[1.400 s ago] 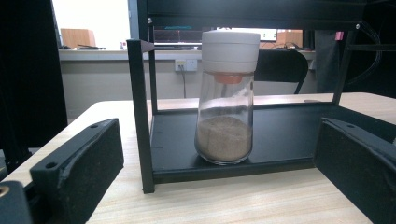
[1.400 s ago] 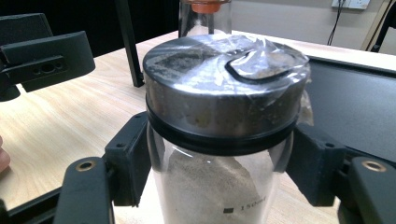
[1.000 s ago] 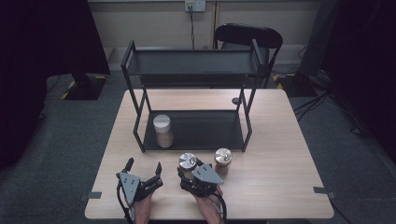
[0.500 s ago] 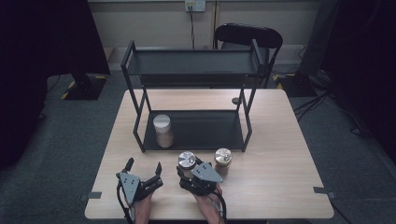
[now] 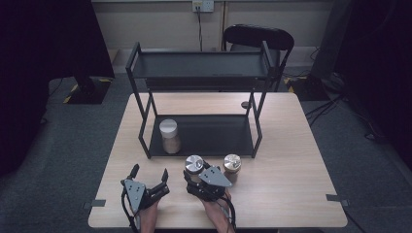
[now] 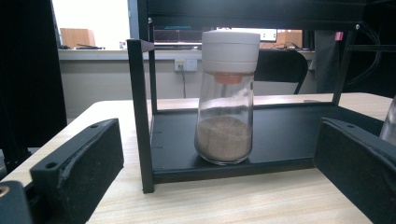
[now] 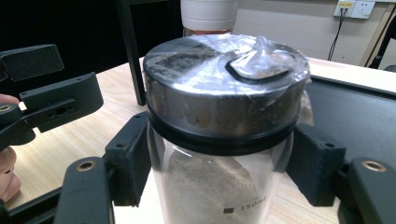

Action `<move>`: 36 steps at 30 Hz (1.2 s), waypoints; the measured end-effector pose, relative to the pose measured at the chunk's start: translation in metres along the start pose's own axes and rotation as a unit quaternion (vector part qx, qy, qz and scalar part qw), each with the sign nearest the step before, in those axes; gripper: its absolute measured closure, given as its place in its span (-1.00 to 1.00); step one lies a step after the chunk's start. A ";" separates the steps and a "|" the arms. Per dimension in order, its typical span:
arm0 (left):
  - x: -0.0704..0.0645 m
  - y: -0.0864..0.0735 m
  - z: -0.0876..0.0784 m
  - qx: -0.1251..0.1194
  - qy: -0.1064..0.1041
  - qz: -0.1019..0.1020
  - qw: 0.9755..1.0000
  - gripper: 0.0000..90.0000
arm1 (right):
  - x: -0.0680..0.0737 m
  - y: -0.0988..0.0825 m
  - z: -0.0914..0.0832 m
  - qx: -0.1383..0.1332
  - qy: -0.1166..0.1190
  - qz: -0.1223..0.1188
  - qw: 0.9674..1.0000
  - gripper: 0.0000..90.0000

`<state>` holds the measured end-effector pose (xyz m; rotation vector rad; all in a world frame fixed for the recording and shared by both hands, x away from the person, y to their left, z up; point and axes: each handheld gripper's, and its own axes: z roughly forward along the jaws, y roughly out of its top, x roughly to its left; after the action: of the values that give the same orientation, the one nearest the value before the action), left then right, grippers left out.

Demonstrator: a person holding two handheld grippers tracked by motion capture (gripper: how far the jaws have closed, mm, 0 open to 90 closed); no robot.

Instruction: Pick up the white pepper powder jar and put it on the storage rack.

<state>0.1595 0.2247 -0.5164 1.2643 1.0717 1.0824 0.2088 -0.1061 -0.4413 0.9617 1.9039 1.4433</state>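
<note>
Wooden table (image 5: 291,160), right hand-held gripper (image 5: 194,175) clamped on steel-lidded jar (image 7: 224,116), left hand-held gripper (image 5: 148,174) wide open, empty.

Nothing has changed since the earlier pictures — the right gripper (image 5: 194,175) clamps the metal-lidded jar (image 5: 194,164) at the same spot on the bench (image 5: 291,160), and the left gripper (image 5: 148,174), jaws spread, has not moved.
</note>
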 end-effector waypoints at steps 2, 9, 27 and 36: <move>0.000 0.000 0.000 0.000 0.000 0.000 1.000 -0.98 | 0.000 0.000 0.001 0.000 0.000 0.000 1.000 -0.32; 0.000 0.000 0.000 0.000 0.000 0.000 1.000 -0.98 | -0.001 0.001 0.001 0.001 0.001 0.001 1.000 -0.31; 0.000 0.000 0.000 0.000 -0.001 -0.001 1.000 -0.98 | -0.002 0.011 0.005 -0.001 0.002 0.000 1.000 -0.31; 0.000 0.000 0.000 0.000 -0.001 -0.001 1.000 -0.98 | -0.003 0.015 0.011 -0.001 -0.002 0.004 1.000 -0.31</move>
<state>0.1595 0.2250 -0.5165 1.2637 1.0711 1.0802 0.2222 -0.1004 -0.4299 0.9729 1.8967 1.4464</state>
